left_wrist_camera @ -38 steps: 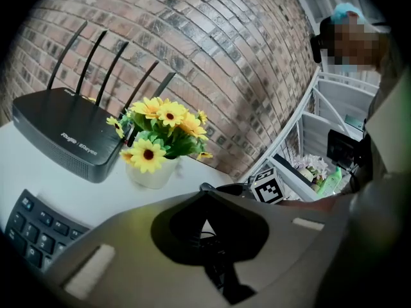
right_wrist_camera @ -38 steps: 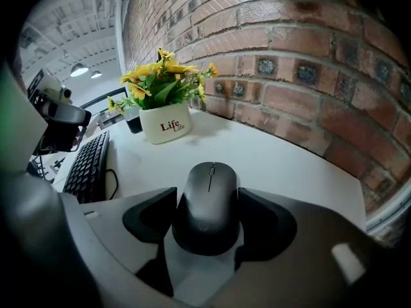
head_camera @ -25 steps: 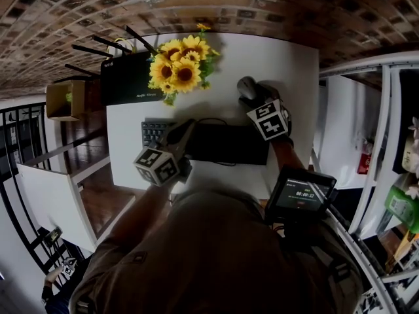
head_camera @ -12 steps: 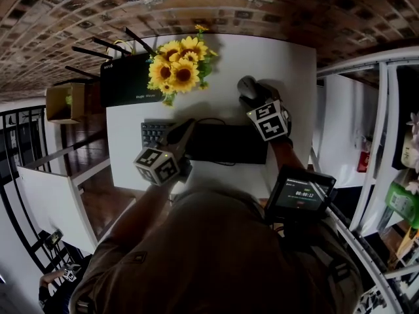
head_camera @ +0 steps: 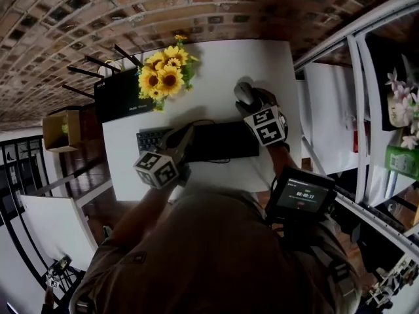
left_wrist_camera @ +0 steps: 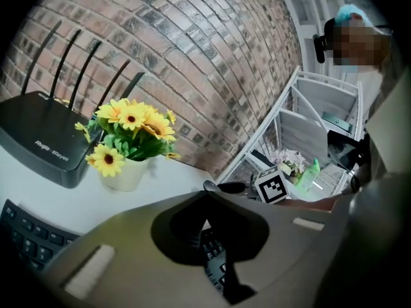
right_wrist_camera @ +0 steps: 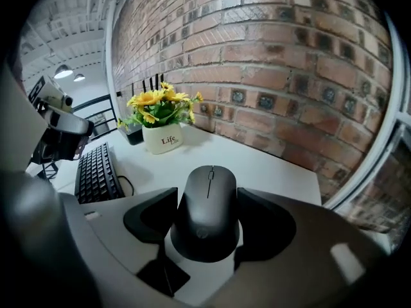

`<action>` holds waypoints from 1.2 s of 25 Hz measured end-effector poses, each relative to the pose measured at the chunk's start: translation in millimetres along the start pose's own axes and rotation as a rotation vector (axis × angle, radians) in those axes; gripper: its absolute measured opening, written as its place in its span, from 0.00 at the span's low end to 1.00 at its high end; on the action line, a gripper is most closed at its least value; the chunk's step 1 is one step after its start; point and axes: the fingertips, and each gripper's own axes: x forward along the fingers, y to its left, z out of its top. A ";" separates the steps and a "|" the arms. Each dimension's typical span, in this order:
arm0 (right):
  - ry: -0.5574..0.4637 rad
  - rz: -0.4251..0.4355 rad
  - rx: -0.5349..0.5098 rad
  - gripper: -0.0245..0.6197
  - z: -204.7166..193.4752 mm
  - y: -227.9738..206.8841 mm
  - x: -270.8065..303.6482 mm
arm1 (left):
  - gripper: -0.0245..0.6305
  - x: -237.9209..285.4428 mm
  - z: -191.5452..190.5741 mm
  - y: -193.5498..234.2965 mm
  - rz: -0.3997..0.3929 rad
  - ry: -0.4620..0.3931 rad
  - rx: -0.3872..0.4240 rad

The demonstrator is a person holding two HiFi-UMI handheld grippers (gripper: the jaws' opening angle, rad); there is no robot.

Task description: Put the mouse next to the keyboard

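Worktop [head_camera: 216, 57]: white, set against a brick wall [right_wrist_camera: 289, 56], seen from steeply above in the head view.
Mouse [right_wrist_camera: 207, 217]: black, with its nose and scroll wheel pointing towards the wall. In the head view it is over the right far part of the worktop, just beyond the right end of the keyboard. Bare white worktop shows around it; I cannot tell whether its underside rests on the surface.
Right gripper [right_wrist_camera: 209, 194]: angled down at the mouse, its marker cube facing up in the head view.
Right jaws: gripping the mouse, one black pad against each flank. They have just been closing in, with the mouse between them.
Keyboard [head_camera: 222, 141]: black, lying crosswise on the near half of the worktop, with a thin black cord beside it.
Left gripper [left_wrist_camera: 205, 201]: held over the left part of the keyboard, pointing roughly level towards the wall.
Left jaws: closed together at the tips and holding nothing; keyboard keys show through the narrow slit below the tips.
Sunflowers [left_wrist_camera: 128, 133]: yellow, in a white pot [right_wrist_camera: 162, 138] printed "Life", at the far left of the worktop, well apart from the mouse.
Router [left_wrist_camera: 38, 146]: black, with upright antennas, just left of the pot.
Shelf [left_wrist_camera: 308, 120]: a white metal frame to the right of the worktop.
Cardboard box [head_camera: 62, 131]: open, off the worktop's left edge.
Screen [head_camera: 302, 195]: small and lit, near the person's right forearm.
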 end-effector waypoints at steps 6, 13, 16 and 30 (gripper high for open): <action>-0.043 -0.103 0.073 0.51 -12.0 -3.2 -55.2 | 0.04 -7.5 -1.8 -24.5 -0.076 0.015 0.039; -0.076 -0.213 0.157 0.51 -41.8 0.6 -114.1 | 0.04 -7.6 -13.8 -58.0 -0.194 0.043 0.108; -0.083 -0.247 0.189 0.51 -55.1 5.7 -131.8 | 0.04 -11.6 -19.6 -71.5 -0.232 0.056 0.127; -0.088 -0.360 0.307 0.51 -93.3 29.1 -175.5 | 0.04 -33.1 -35.9 -92.5 -0.328 0.105 0.183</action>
